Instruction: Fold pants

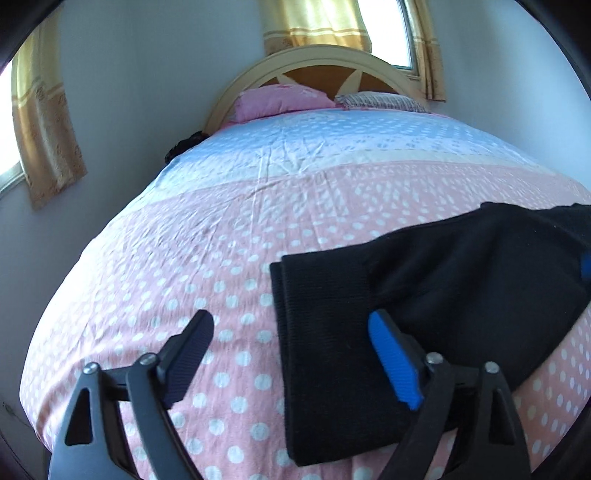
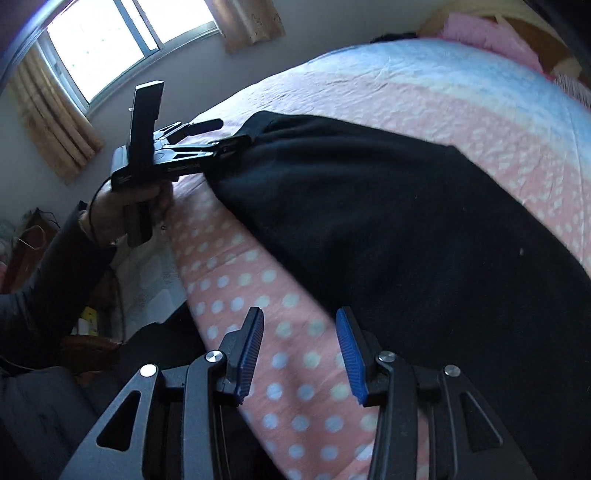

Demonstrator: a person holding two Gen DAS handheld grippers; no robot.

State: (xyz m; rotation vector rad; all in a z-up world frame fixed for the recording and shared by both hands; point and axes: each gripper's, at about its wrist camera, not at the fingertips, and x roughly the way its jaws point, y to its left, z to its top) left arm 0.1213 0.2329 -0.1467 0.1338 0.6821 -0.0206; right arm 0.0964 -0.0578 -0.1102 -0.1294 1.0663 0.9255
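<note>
Black pants point(image 1: 424, 280) lie across the near part of the bed, their ribbed cuff end point(image 1: 317, 332) toward the left. They also show in the right wrist view point(image 2: 388, 229). My left gripper point(image 1: 291, 332) is open, its right finger over the cuff and its left finger over the bedspread; it also shows in the right wrist view point(image 2: 225, 134) at the pants' far end. My right gripper point(image 2: 299, 325) is open, just above the bed's near edge beside the pants' lower edge. A blue bit of it point(image 1: 585, 264) shows at the right edge of the left wrist view.
The bed has a pink polka-dot and blue bedspread point(image 1: 221, 229). Two pillows point(image 1: 280, 99) lie by the wooden headboard point(image 1: 325, 62). Walls and curtained windows point(image 2: 122, 33) surround the bed. The floor and clutter point(image 2: 33, 236) lie left of the bed.
</note>
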